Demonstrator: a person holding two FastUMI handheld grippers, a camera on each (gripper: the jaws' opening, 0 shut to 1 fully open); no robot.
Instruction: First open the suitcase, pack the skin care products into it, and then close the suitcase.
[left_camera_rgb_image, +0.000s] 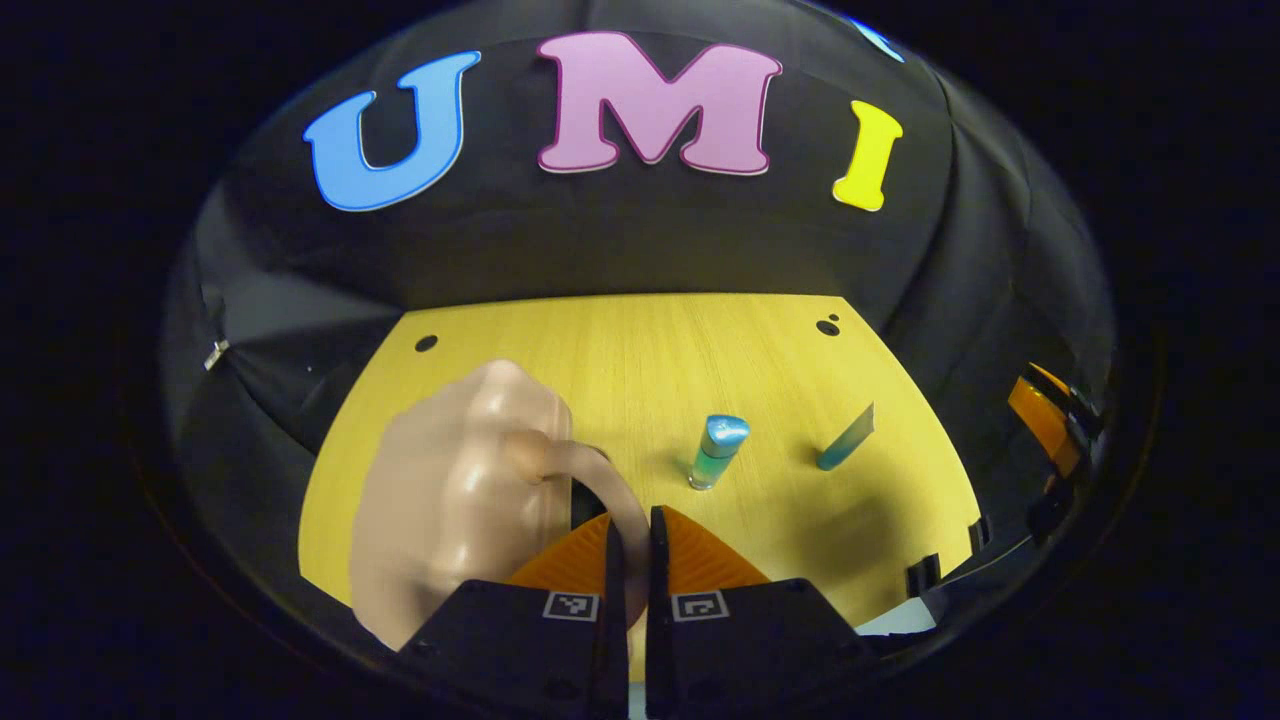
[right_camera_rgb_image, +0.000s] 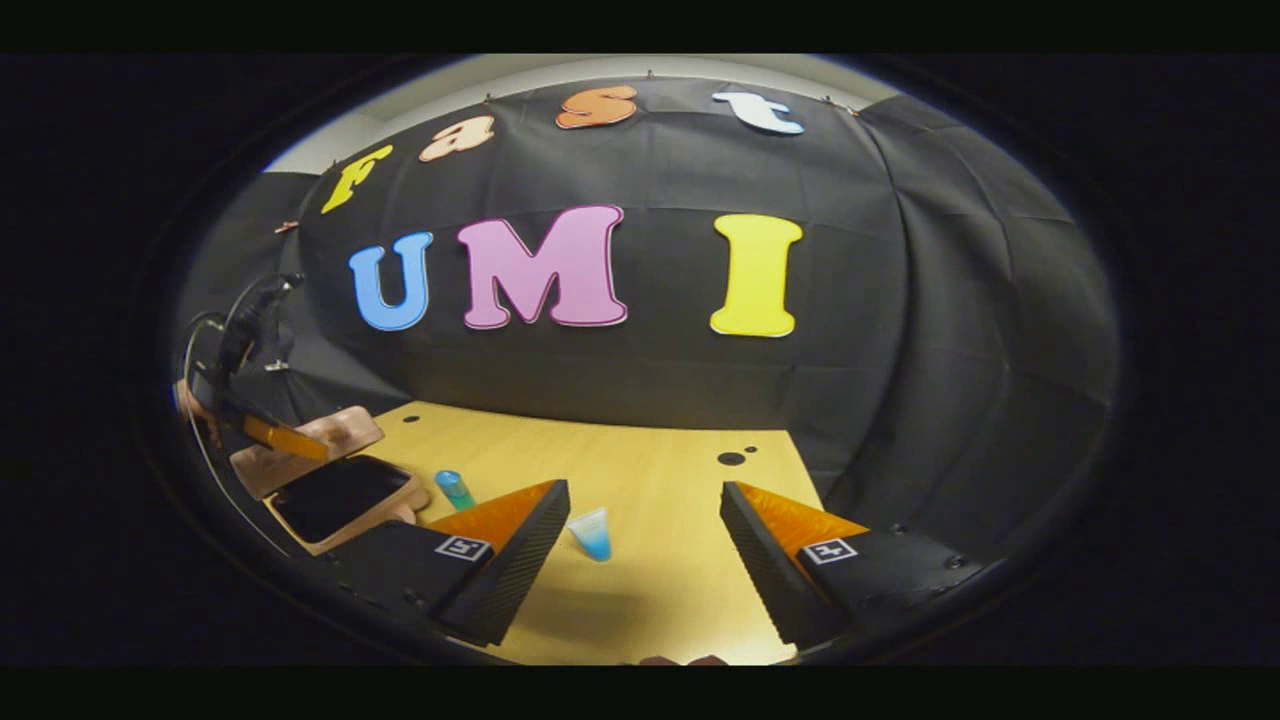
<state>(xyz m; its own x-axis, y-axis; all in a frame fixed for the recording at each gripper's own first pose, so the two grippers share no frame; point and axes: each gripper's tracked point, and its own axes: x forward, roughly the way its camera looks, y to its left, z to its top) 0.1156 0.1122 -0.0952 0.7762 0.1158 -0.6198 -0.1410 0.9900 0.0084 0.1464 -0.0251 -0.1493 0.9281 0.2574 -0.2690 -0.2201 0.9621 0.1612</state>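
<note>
A small peach-pink suitcase (right_camera_rgb_image: 335, 480) sits at the left side of the yellow wooden tabletop (right_camera_rgb_image: 650, 470), opened: in the right gripper view its lid (right_camera_rgb_image: 330, 432) is raised over the base, whose dark interior (right_camera_rgb_image: 340, 495) faces up. In the left gripper view the rounded shell (left_camera_rgb_image: 455, 490) and its looped handle (left_camera_rgb_image: 620, 510) are close in front. A teal bottle with a blue cap (left_camera_rgb_image: 718, 450) stands upright near the tabletop's middle, just right of the suitcase. A blue tube (left_camera_rgb_image: 846, 440) stands on its cap farther toward the right edge, leaning, apart from the bottle.
</note>
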